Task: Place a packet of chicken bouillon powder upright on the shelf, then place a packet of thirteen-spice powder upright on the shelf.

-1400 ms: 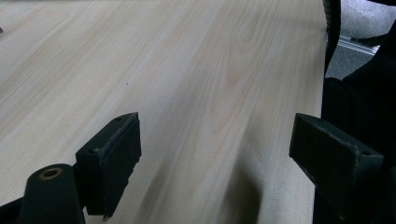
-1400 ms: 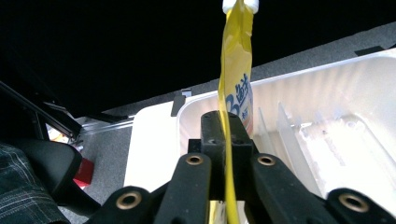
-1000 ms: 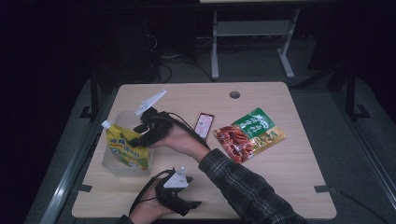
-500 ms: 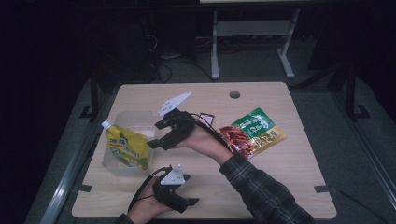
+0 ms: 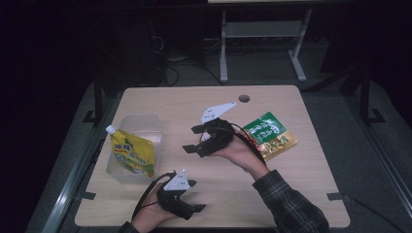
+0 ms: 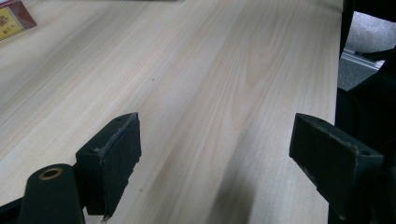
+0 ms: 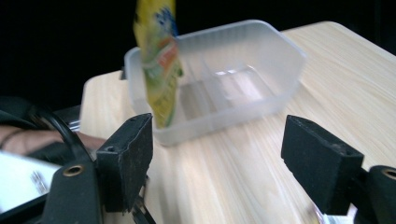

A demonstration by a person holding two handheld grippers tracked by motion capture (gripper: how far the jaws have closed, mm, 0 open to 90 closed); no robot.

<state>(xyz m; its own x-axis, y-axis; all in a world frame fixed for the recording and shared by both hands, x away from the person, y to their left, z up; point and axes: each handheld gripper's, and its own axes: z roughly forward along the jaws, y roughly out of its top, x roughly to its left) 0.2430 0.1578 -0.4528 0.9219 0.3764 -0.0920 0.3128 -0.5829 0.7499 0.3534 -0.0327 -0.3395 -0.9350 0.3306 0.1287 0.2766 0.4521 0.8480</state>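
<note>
A yellow spout pouch (image 5: 130, 153) leans in a clear plastic container (image 5: 145, 125) at the table's left. In the right gripper view the pouch (image 7: 159, 60) stands at the near corner of the container (image 7: 261, 93). My right gripper (image 5: 190, 139) hangs over the table's middle, right of the container, pointing at it. Its jaws have just been opening and stand open (image 7: 217, 158) with nothing between them. A green and red snack packet (image 5: 269, 136) lies behind that hand. My left gripper (image 5: 197, 196) rests near the front edge, open (image 6: 215, 154) over bare wood.
The wooden table (image 5: 301, 184) has a cable hole (image 5: 244, 98) at its back. A corner of the snack packet (image 6: 14, 18) shows far off in the left gripper view. A metal stand (image 5: 262, 43) sits on the floor behind the table.
My right gripper has drawn away from the pouch and moved right to the table's middle. The pouch stays in the container. The left gripper has kept still.
</note>
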